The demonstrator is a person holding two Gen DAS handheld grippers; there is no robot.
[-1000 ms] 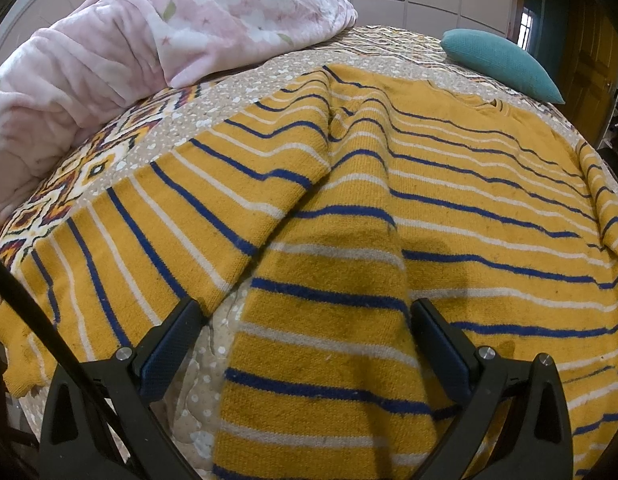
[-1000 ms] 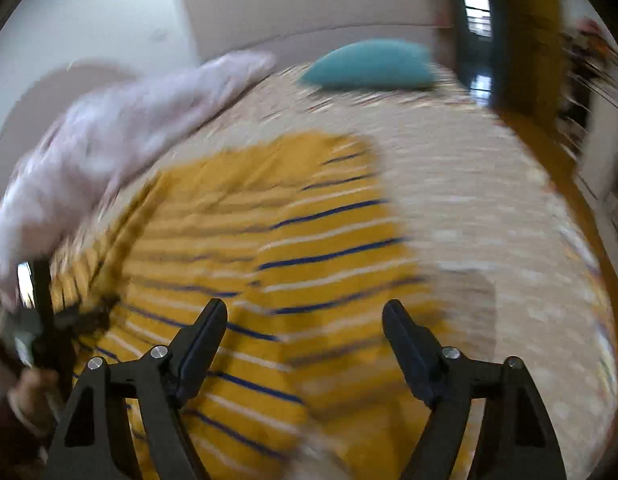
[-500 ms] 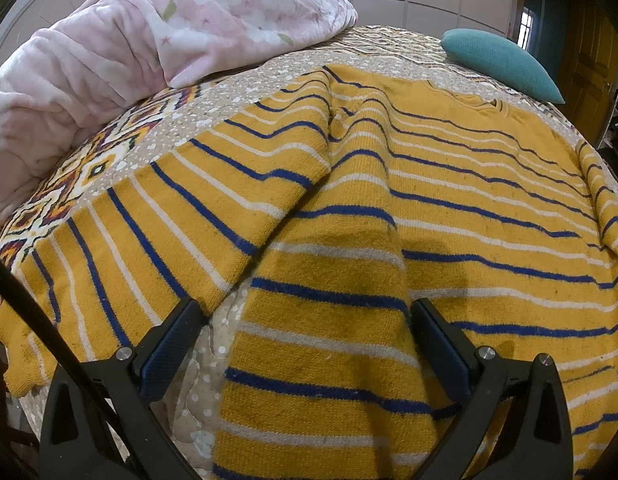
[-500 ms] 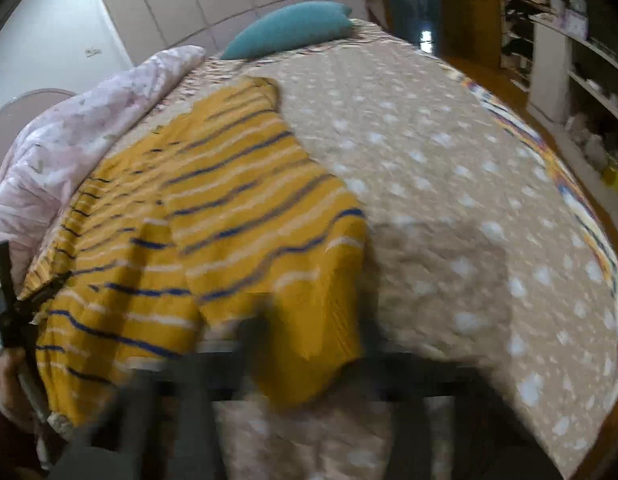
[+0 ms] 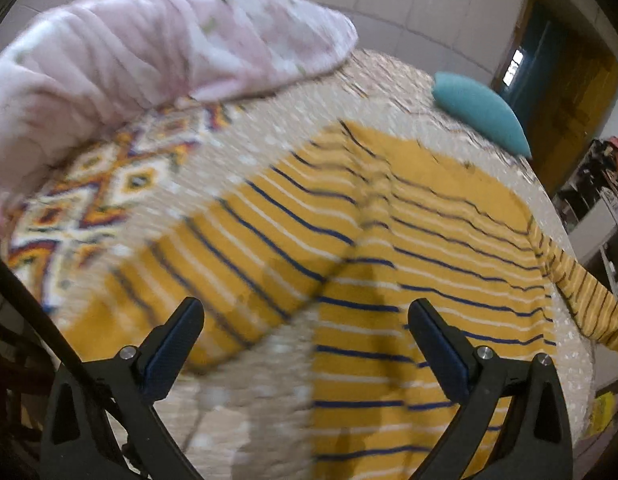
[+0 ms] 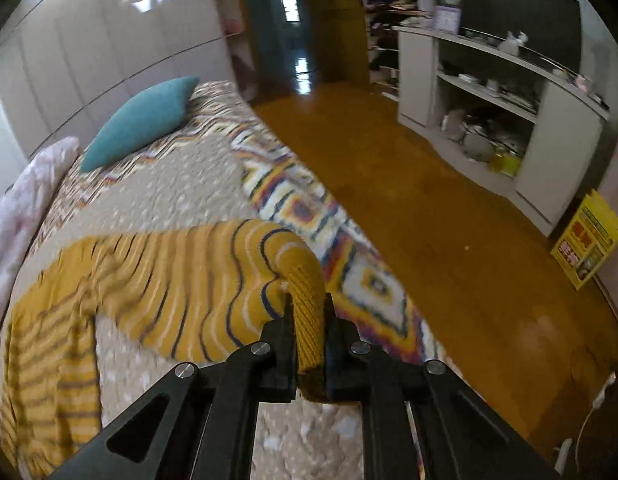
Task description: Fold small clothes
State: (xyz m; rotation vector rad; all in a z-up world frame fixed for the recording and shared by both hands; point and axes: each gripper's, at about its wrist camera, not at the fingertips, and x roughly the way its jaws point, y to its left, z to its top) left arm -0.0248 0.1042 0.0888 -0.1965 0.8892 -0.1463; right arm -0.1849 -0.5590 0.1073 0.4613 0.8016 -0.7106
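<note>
A mustard-yellow striped sweater [image 5: 409, 272] is lying spread across the patterned bedspread [image 5: 109, 184] of a bed, its navy and white stripes running across the body and both sleeves. One sleeve [image 6: 197, 276] is being lifted away from the bed's edge toward the wooden floor [image 6: 449, 200], its ribbed cuff [image 6: 307, 320] standing pinched in the right gripper [image 6: 309, 344]. That gripper's jaws have just been closing and are now clamping tight on the cuff, the knit bulging out above and below the black pads [image 6: 283, 344].

The left gripper [image 5: 305, 344] is hanging over the near hem of the sweater with its jaws standing wide apart, nothing between them and neither finger [image 5: 437, 348] touching the cloth. The view from it is blurred.

Against the far wall, a white shelving unit [image 6: 549, 128] is sitting crowded with small household items too blurred and distant to name, and more clutter is piling up on its top. A yellow box [image 6: 589, 240] is leaning near its end on the floor. A teal cushion [image 6: 141, 120] is resting at the head of the bed, and a pink quilt [image 5: 149, 52] is heaping along the far side.
</note>
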